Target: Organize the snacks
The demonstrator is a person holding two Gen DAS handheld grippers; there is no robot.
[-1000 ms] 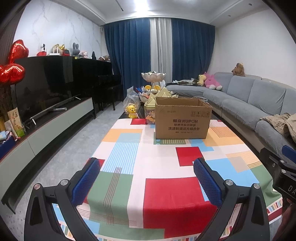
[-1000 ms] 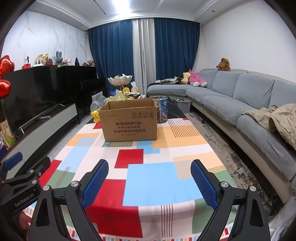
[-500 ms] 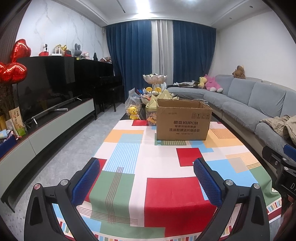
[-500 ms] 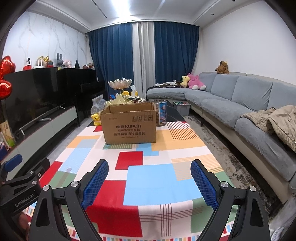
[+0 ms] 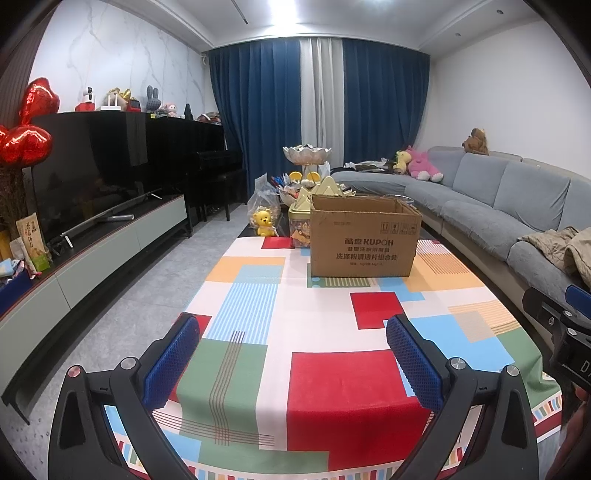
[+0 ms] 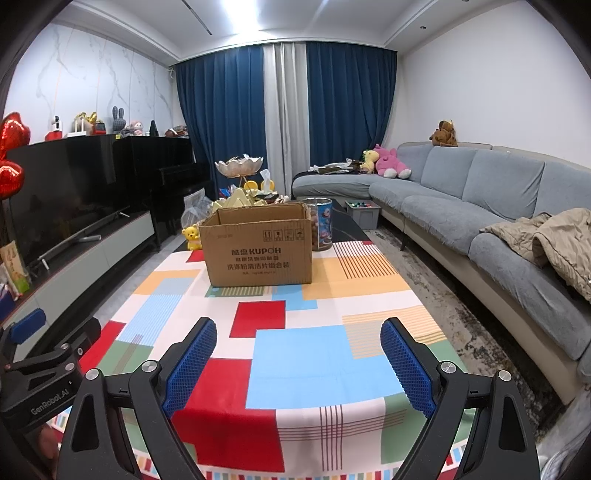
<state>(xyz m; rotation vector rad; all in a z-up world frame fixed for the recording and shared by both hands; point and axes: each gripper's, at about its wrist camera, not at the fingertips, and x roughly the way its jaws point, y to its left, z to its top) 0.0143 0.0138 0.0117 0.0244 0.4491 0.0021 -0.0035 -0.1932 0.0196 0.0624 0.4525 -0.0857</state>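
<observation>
Cardboard box [image 5: 365, 236] sitting open-topped at centre frame on the patchwork-clothed counter [image 5: 332, 387], snacks [image 5: 301, 229] piling just behind it, while the left gripper [image 5: 293, 363] and right gripper [image 6: 298, 365] are hovering wide and empty at the near edge, seemingly readying to reach forward.

Both views bright, evenly lit indoors. Main source is the ceiling light strip [image 5: 275, 11] at top centre, blown out to white glare. Soft shadow under the cardboard box [image 6: 258, 245]. Strong fisheye bend, black vignette in all corners. Centre sharp; the TV screen [image 5: 92, 177] at left shows dull reflections.
</observation>
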